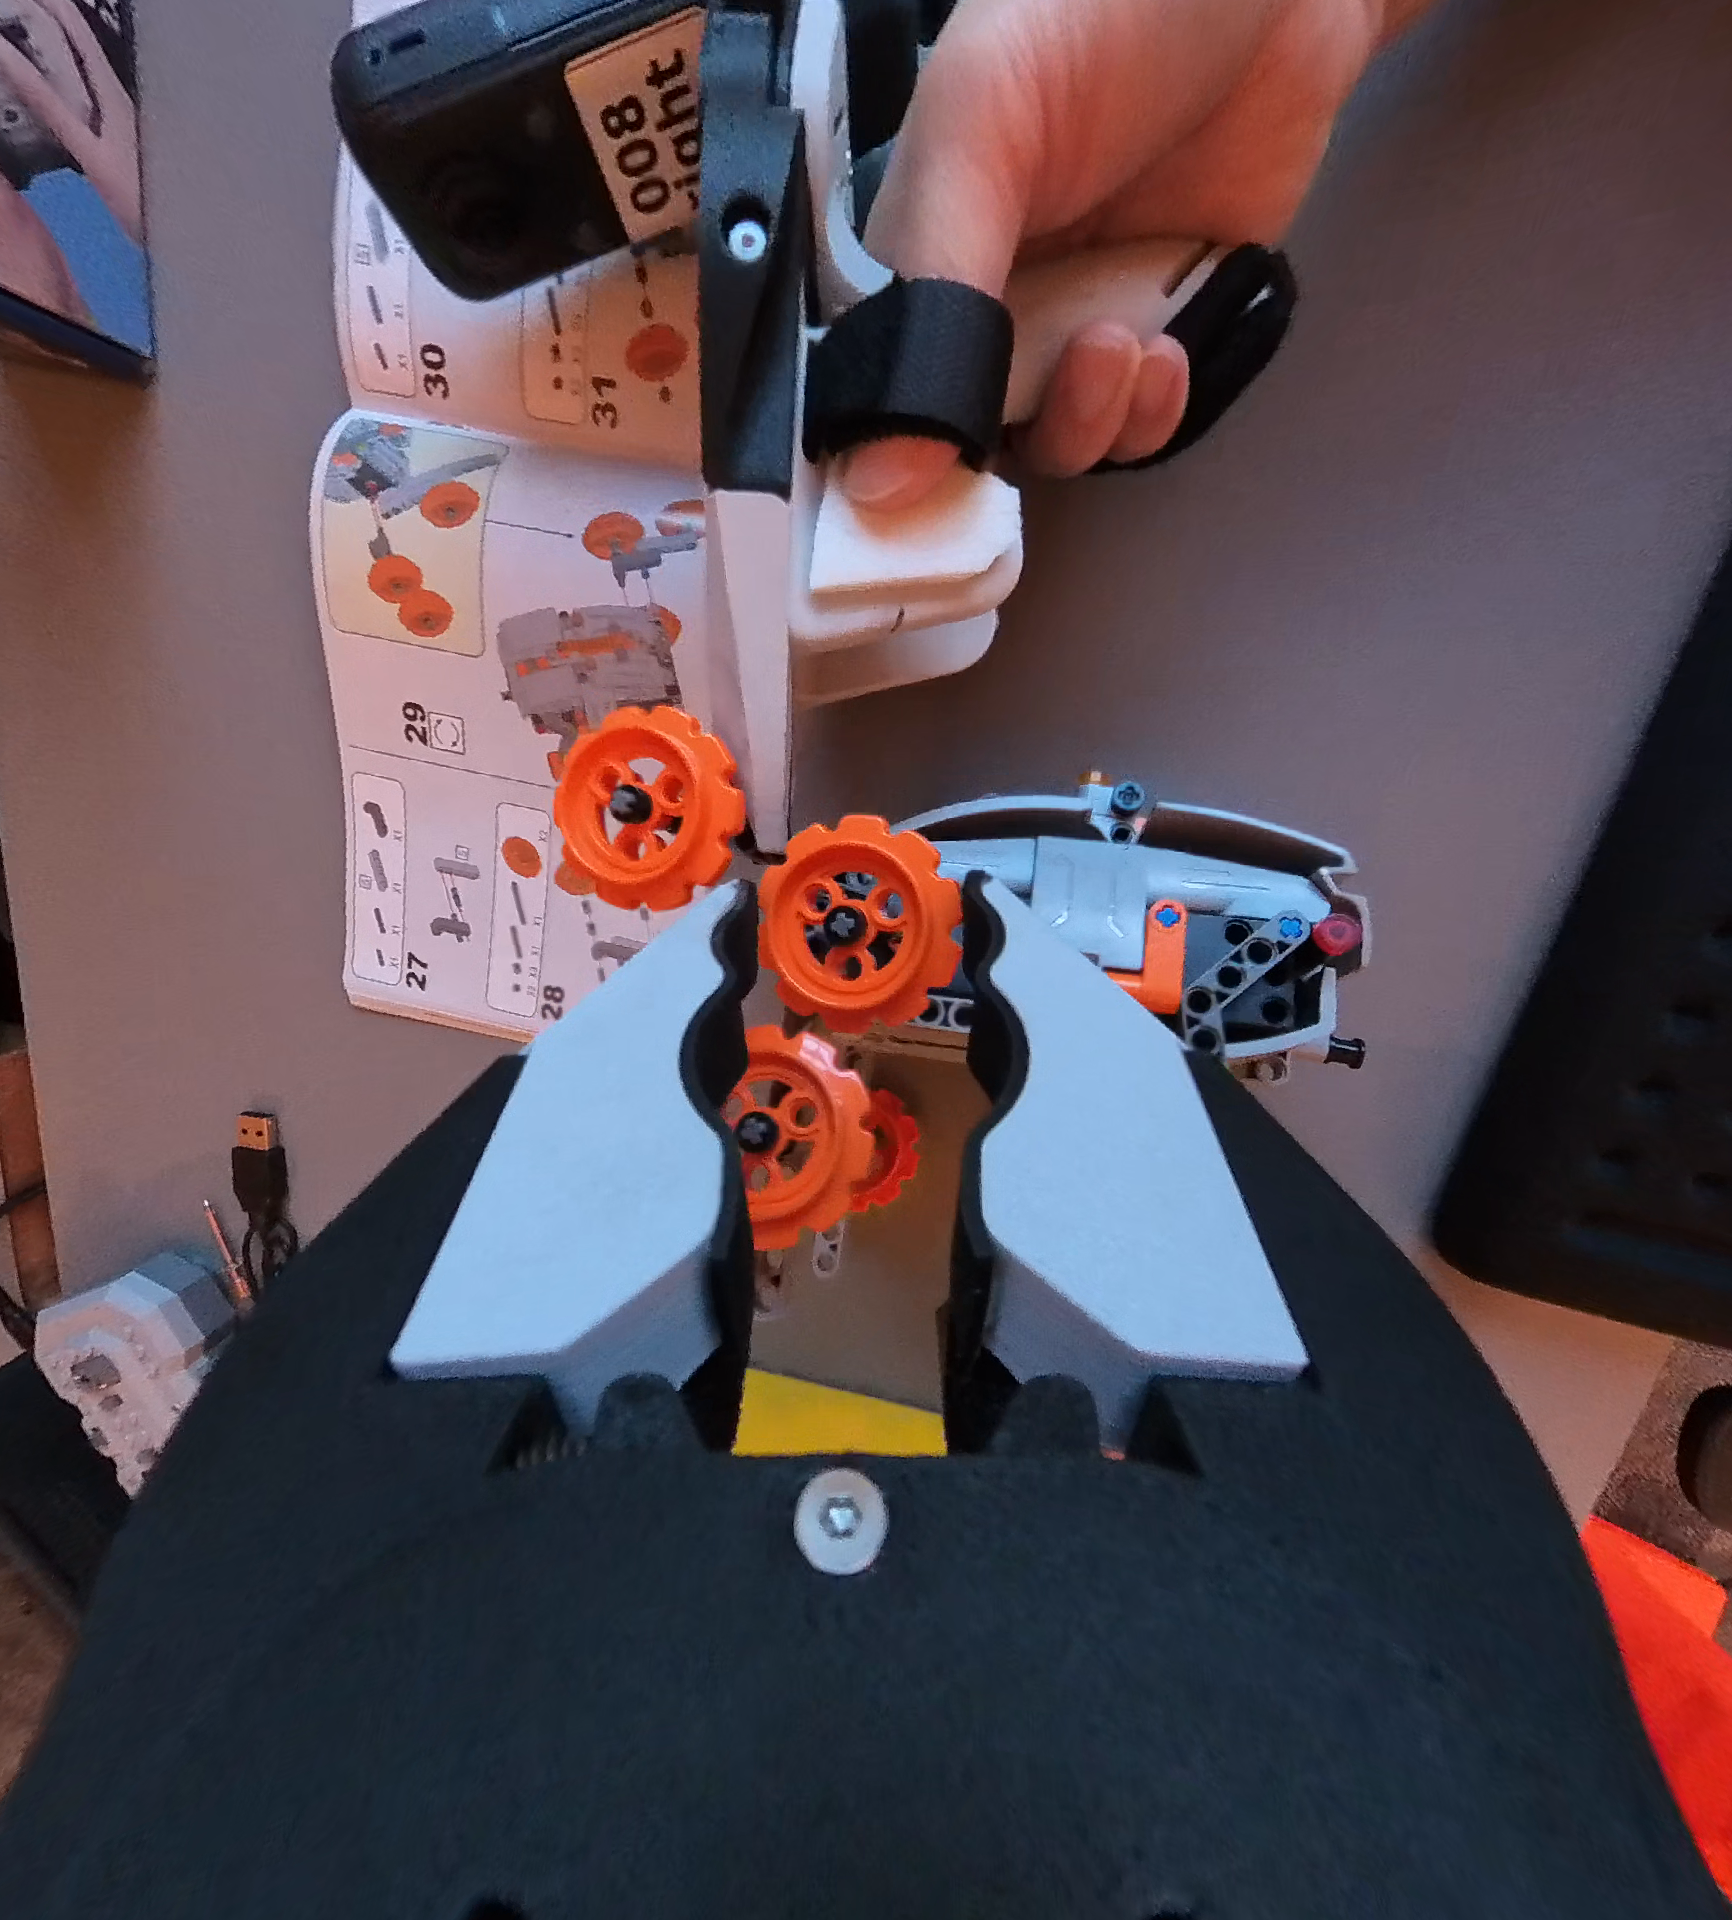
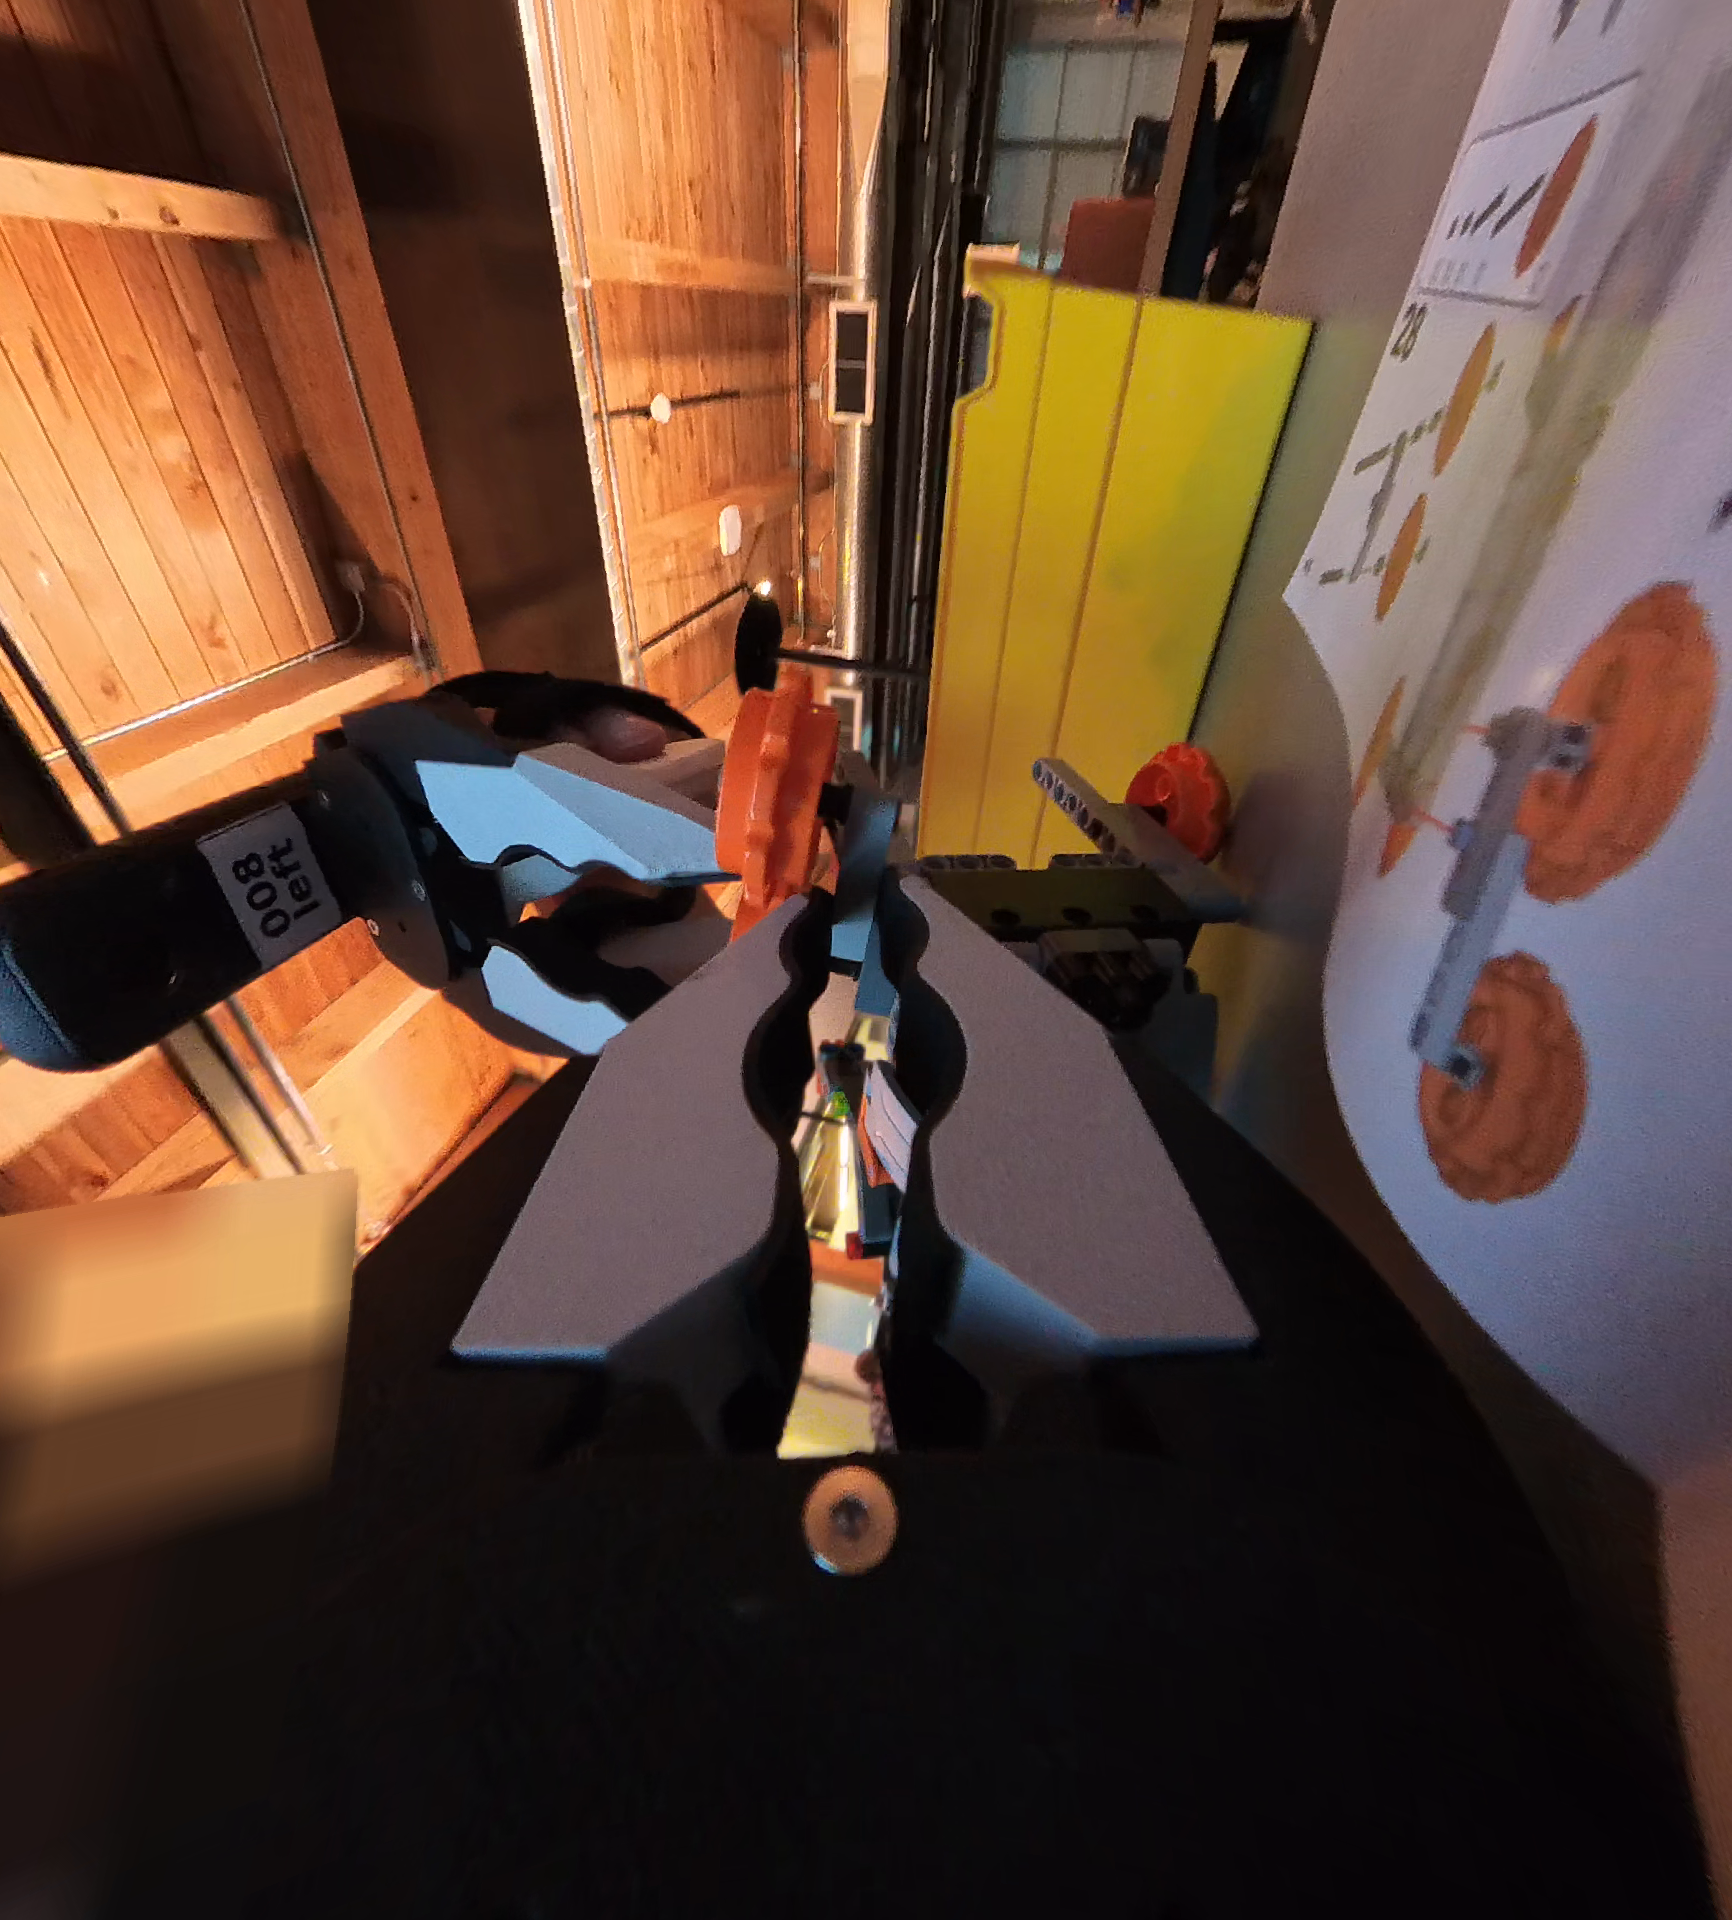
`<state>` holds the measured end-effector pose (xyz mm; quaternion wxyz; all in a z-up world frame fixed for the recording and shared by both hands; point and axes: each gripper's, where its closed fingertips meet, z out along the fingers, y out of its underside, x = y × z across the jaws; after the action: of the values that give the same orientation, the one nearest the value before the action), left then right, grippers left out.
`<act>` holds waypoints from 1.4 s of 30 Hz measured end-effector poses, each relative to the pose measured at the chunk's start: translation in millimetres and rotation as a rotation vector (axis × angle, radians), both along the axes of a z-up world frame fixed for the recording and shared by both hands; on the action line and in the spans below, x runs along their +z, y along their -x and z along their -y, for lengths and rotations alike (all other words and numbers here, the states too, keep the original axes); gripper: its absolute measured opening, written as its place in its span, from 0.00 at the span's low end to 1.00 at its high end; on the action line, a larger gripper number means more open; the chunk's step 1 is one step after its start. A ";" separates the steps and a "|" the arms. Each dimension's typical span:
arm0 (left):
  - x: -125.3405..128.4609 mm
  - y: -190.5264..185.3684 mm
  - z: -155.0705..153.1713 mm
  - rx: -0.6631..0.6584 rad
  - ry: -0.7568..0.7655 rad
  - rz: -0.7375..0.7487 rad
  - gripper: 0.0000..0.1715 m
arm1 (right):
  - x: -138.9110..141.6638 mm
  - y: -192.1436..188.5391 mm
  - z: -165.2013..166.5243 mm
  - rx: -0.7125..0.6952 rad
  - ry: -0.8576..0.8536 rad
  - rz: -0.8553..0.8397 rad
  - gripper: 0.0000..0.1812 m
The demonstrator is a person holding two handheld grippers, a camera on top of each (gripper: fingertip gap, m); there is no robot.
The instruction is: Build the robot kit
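Here left gripper (image 1: 857,914) jaws, partly open, flank orange wheel (image 1: 857,920).

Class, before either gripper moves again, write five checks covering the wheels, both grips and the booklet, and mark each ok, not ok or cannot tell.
1. Left gripper straddles the middle orange wheel: ok.
2. Its fingers actually press that wheel: cannot tell.
3. Right gripper is closed on the grey beam: ok.
4. Right gripper's tip is clear of the upper orange wheel: cannot tell, very close.
5. Instruction booklet lies open and visible: ok.
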<state>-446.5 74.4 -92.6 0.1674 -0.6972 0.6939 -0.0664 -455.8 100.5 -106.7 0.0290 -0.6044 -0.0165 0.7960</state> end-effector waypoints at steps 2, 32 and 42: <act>2.0 -1.0 1.7 0.008 -0.006 -0.017 0.22 | 2.2 0.2 1.5 0.040 -0.005 -0.023 0.05; -2.0 12.5 3.5 0.102 -0.191 -0.251 0.22 | 6.1 13.9 2.0 0.128 -0.135 -0.021 0.04; -3.4 13.1 2.3 0.088 -0.209 -0.324 0.22 | 6.6 14.9 0.6 0.135 -0.143 -0.021 0.04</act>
<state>-459.6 72.1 -96.1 0.1276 -0.7072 0.6838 0.1263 -470.7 99.8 -100.1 0.0186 -0.5900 -0.1137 0.7991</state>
